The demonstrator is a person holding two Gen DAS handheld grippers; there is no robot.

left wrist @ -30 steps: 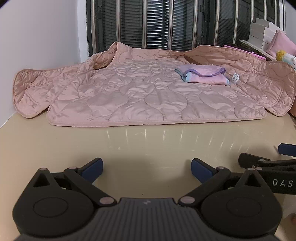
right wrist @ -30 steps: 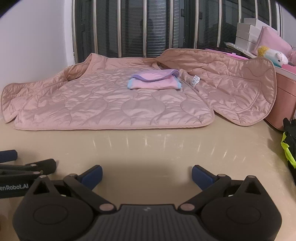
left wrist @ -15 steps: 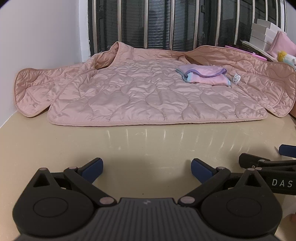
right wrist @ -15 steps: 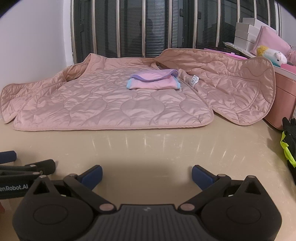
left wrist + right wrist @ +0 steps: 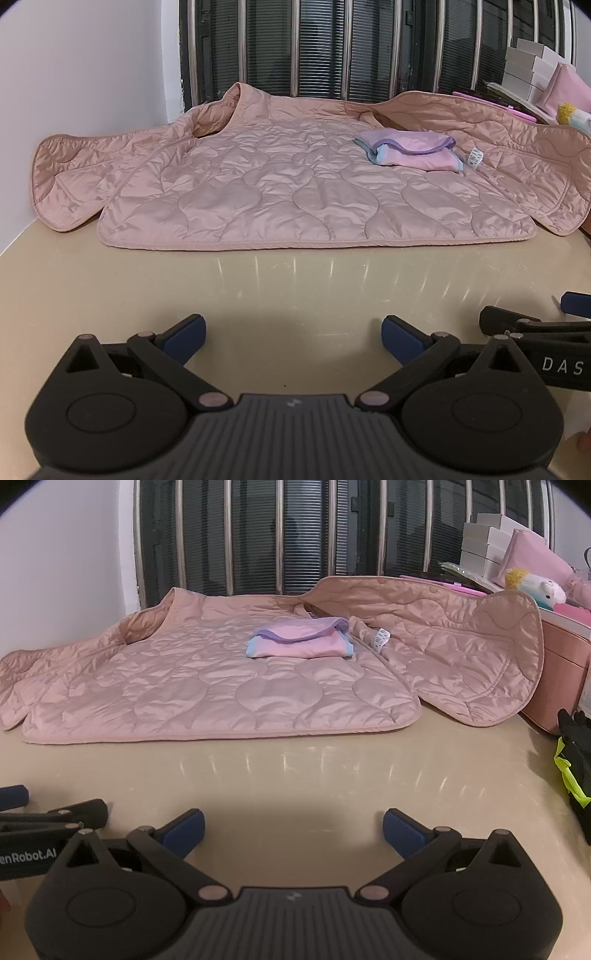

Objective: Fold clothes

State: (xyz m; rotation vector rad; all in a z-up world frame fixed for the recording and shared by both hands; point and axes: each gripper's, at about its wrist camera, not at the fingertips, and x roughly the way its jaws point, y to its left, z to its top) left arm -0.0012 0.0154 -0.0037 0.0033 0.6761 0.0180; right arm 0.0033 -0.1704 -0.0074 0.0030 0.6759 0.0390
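A pink quilted jacket lies spread flat at the far side of the beige table, its front panels thrown out to both sides. On it rests a small folded pink and lilac garment. My left gripper stands open above bare table, well short of the jacket's hem. My right gripper is open too, beside the left one and equally far from the jacket. Nothing is between either pair of fingers.
A white wall bounds the table on the left, and a barred window runs behind. White boxes, a pink cushion and a plush toy sit at the right. A pink box and a black and neon-yellow item stand at the table's right edge.
Both views have tilted down and drifted slightly, so the jacket sits a little lower in frame. Both grippers stay open and nothing on the table has moved.
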